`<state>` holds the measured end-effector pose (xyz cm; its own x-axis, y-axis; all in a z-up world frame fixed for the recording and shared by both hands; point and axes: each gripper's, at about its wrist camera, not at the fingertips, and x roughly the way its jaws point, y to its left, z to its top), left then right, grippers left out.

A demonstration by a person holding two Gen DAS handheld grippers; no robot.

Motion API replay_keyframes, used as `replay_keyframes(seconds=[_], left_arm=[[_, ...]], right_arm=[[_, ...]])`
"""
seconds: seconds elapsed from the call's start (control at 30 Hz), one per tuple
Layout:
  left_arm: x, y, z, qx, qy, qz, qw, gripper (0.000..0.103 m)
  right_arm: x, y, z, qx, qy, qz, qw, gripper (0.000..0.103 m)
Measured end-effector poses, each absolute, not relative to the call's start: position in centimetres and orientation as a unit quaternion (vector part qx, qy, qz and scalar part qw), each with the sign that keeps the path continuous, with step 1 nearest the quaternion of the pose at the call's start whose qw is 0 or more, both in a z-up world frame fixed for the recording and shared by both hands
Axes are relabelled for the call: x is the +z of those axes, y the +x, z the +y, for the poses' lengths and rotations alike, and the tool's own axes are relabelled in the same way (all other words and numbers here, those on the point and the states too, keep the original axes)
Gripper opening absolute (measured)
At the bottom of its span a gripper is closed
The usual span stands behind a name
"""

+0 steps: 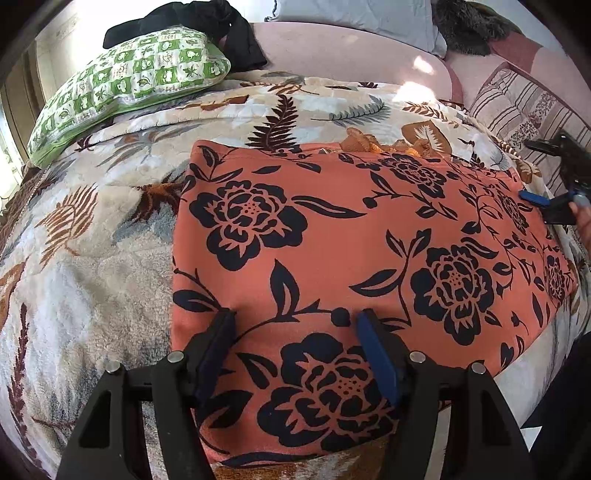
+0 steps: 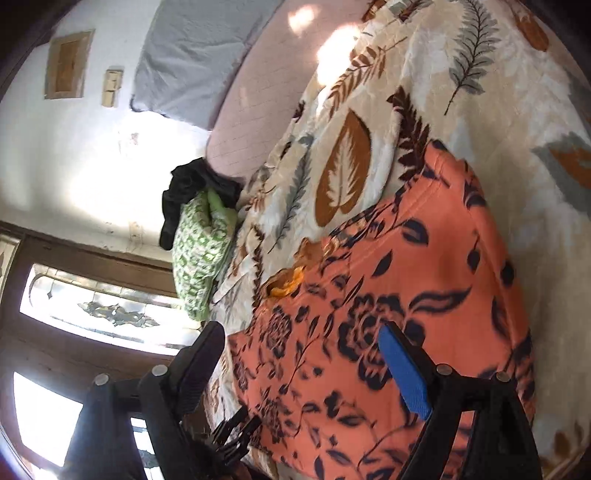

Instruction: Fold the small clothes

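Note:
An orange garment with a black flower print (image 1: 351, 251) lies flat, folded into a rough rectangle, on a leaf-patterned blanket (image 1: 92, 240). My left gripper (image 1: 295, 317) is open, its fingers (image 1: 376, 350) over the garment's near edge with cloth between them. My right gripper (image 2: 299, 332) is open above the garment (image 2: 406, 295) at its other side, tilted sideways. The right gripper also shows at the far right in the left wrist view (image 1: 554, 192), beside the garment's right edge. An orange frill (image 1: 402, 146) peeks out at the garment's far edge.
A green checked pillow (image 1: 129, 85) with dark clothing (image 1: 207, 22) on it lies at the back left. A pink bed surface (image 1: 351, 51), a grey pillow (image 1: 362, 14) and a striped cushion (image 1: 524, 107) lie behind. A window (image 2: 99, 310) shows in the right wrist view.

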<state>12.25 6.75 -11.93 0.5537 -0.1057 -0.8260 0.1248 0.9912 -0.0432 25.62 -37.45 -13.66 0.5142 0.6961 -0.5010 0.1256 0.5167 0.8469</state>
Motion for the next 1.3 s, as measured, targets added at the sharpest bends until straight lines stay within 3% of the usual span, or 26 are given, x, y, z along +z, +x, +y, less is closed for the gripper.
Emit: replay_keyframes(seconds=[0.13, 0.27, 0.53, 0.7, 0.87, 1.3], left_arm=[[-12.0, 12.3, 6.6, -0.072, 0.013, 0.467, 0.881, 0.073], [-12.0, 12.4, 6.6, -0.077, 0.013, 0.467, 0.881, 0.077], [-10.7, 11.8, 7.1, -0.063, -0.026, 0.463, 0.884, 0.077], [-9.2, 10.9, 7.4, -0.035, -0.06, 0.459, 0.886, 0.078], [-7.7, 9.5, 6.6, -0.008, -0.053, 0.458, 0.887, 0.078], [-7.2, 8.4, 5.1, -0.004, -0.055, 0.466, 0.883, 0.08]], right_arm=[[-17.7, 30.2, -42.1, 0.132, 0.516, 0.451, 0.716, 0.087], [-15.1, 29.8, -42.9, 0.121, 0.499, 0.434, 0.74, 0.087], [-9.1, 15.6, -40.6, 0.17, 0.478, 0.378, 0.774, 0.088], [-12.7, 6.9, -38.4, 0.168, 0.518, 0.398, 0.738, 0.089], [-17.7, 5.4, -39.4, 0.13, 0.57, 0.401, 0.705, 0.09], [-17.9, 6.6, -40.7, 0.117, 0.552, 0.393, 0.726, 0.09]])
